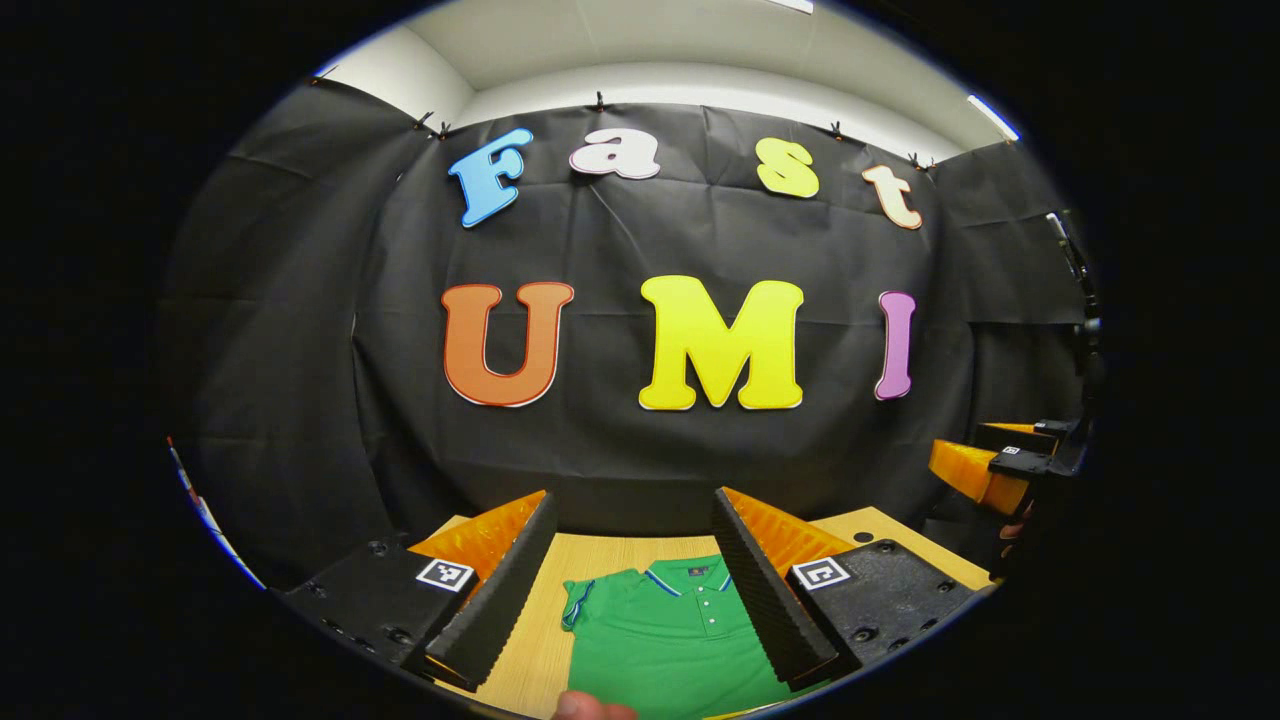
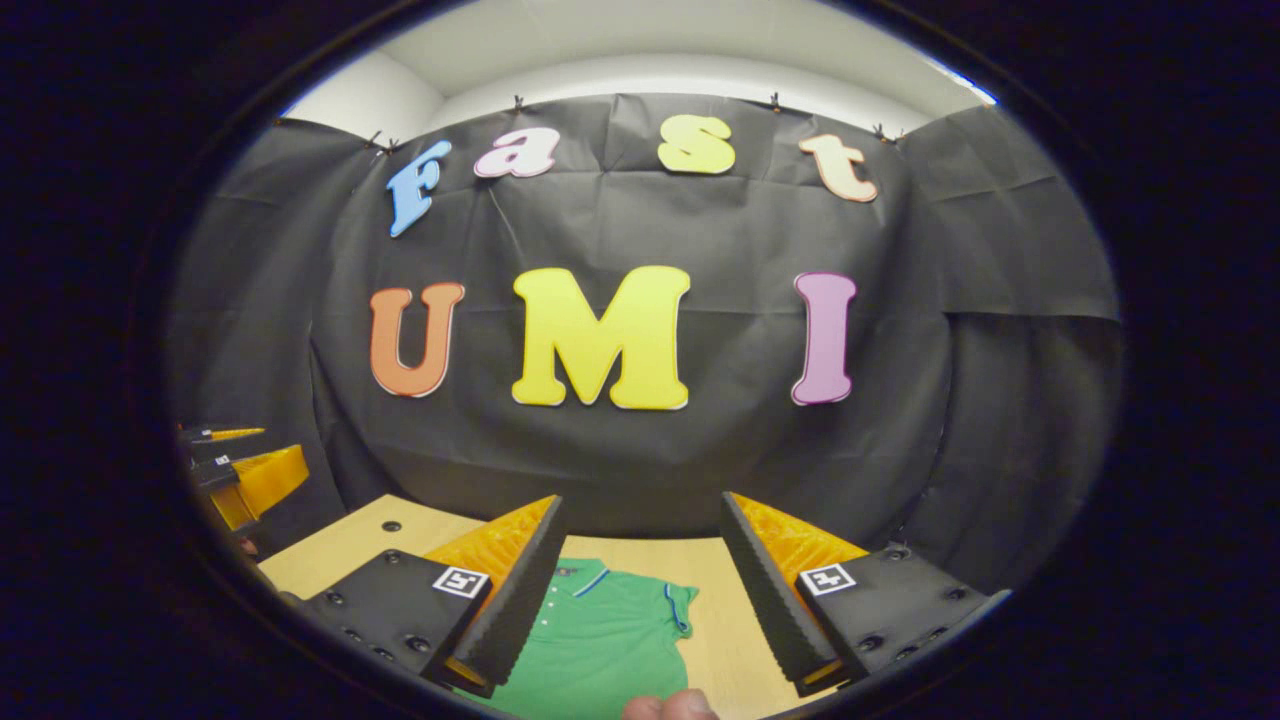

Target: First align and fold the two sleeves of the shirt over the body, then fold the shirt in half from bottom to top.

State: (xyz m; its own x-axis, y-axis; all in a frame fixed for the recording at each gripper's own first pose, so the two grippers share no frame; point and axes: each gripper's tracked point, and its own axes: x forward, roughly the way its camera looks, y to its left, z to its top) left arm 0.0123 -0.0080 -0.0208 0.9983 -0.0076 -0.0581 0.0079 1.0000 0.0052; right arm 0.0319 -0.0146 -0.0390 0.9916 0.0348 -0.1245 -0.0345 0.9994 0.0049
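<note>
The green short-sleeved polo shirt [image 1: 665, 640] lies flat on the light wooden worktop [image 1: 540, 620] beneath both raised, wide-open, empty tools, left tool [image 1: 635, 590] and right tool [image 2: 640, 590].

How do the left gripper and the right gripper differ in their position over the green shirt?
The left gripper frames the green shirt's collar and the sleeve on that view's left; the right gripper frames the sleeve on that view's right, above bare table. The collar lies centred in the left gripper view, off-centre in the right gripper view. Both stand open, above the shirt, holding nothing.
</note>
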